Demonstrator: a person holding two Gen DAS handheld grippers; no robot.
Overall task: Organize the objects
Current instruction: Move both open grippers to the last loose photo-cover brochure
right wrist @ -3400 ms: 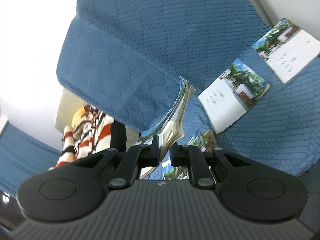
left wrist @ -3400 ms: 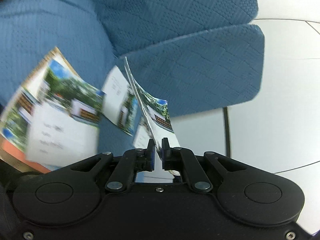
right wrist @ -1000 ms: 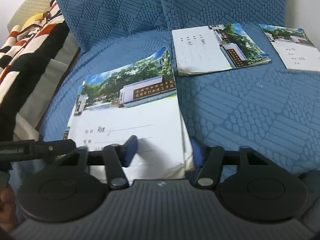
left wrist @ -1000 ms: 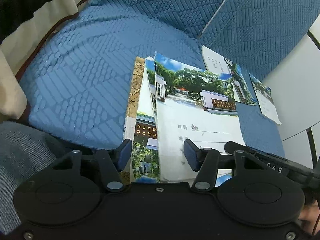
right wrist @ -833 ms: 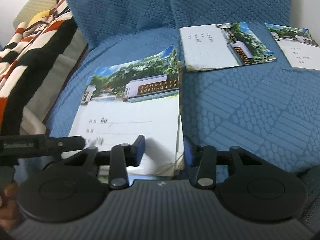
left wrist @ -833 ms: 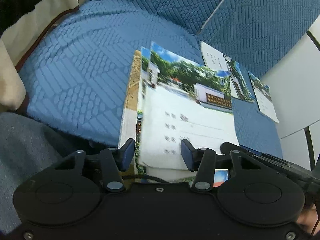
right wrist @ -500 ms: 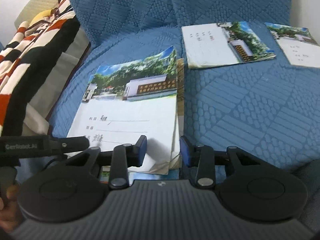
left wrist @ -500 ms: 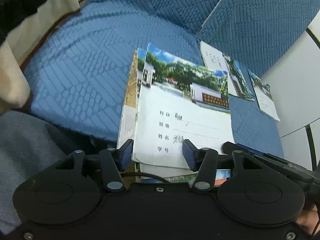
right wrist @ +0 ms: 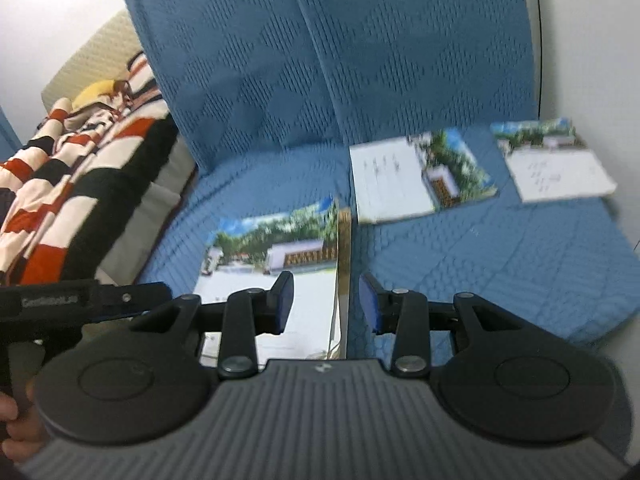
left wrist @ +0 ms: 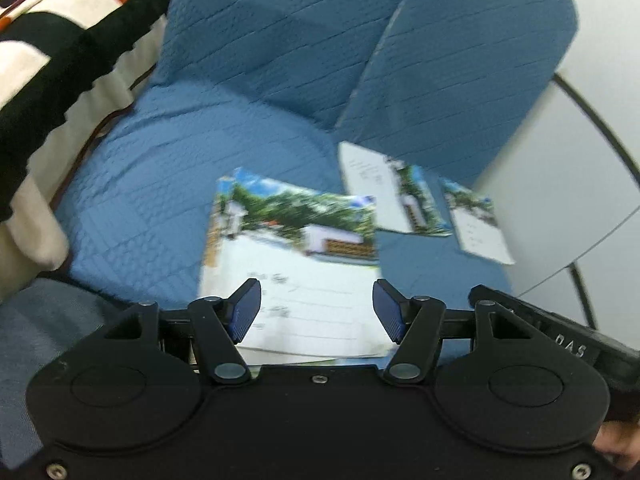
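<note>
A stack of notebooks (left wrist: 296,264) with photo covers lies flat on the blue sofa seat (left wrist: 152,168); it also shows in the right wrist view (right wrist: 280,256). My left gripper (left wrist: 316,308) is open and empty just above the stack's near edge. My right gripper (right wrist: 326,304) is open and empty over the stack's right edge. A second notebook (right wrist: 416,176) and a third notebook (right wrist: 556,160) lie apart on the seat to the right. They also show in the left wrist view as the second notebook (left wrist: 392,200) and the third notebook (left wrist: 476,224).
A striped red, black and cream blanket (right wrist: 68,184) lies on the left of the sofa. Blue back cushions (right wrist: 320,52) rise behind the seat. A white wall (left wrist: 592,184) is to the right. The seat's front edge is close below the grippers.
Both grippers let go of the notebooks and set them on the stack. Both have since pulled back and up from it with jaws open, the left jaws wider than before.
</note>
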